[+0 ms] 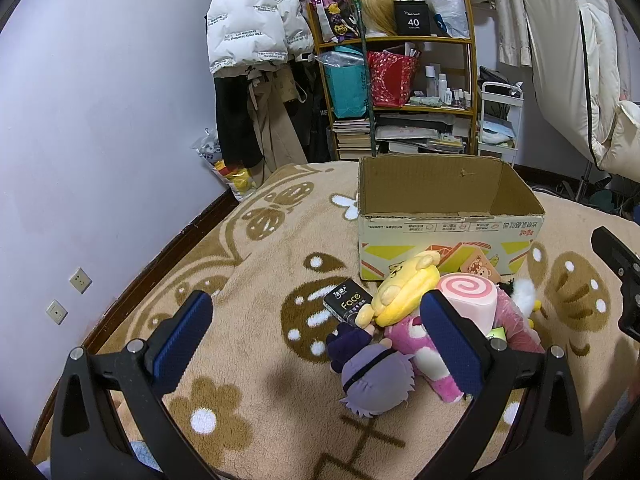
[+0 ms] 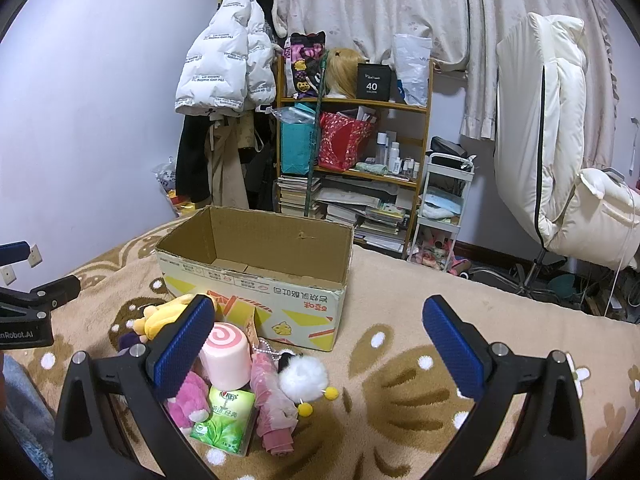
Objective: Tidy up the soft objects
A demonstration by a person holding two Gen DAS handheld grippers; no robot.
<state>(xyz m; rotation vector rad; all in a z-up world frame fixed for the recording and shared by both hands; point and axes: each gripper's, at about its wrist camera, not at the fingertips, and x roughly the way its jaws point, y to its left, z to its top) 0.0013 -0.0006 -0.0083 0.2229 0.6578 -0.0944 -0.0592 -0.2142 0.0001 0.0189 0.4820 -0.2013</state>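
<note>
An open, empty cardboard box [image 1: 448,236] [image 2: 256,276] stands on the beige blanket. In front of it lies a pile: a yellow plush [image 1: 404,288] [image 2: 160,318], a pink swirl roll cushion [image 1: 468,300] [image 2: 226,354], a pink plush [image 1: 416,356] [image 2: 188,400], a purple-haired doll [image 1: 372,376], a white pompom [image 2: 302,376], a folded pink umbrella [image 2: 272,404], a green tissue pack [image 2: 224,416] and a black tissue pack [image 1: 346,300]. My left gripper [image 1: 320,336] is open, above the pile's left side. My right gripper [image 2: 320,344] is open, above the pile's right side.
The flowered blanket [image 1: 248,264] covers the bed. A lavender wall [image 1: 100,120] runs along the left. Behind the bed stand a cluttered wooden shelf [image 2: 352,152], hanging coats [image 2: 228,80], a white cart [image 2: 444,208] and a white chair [image 2: 560,184].
</note>
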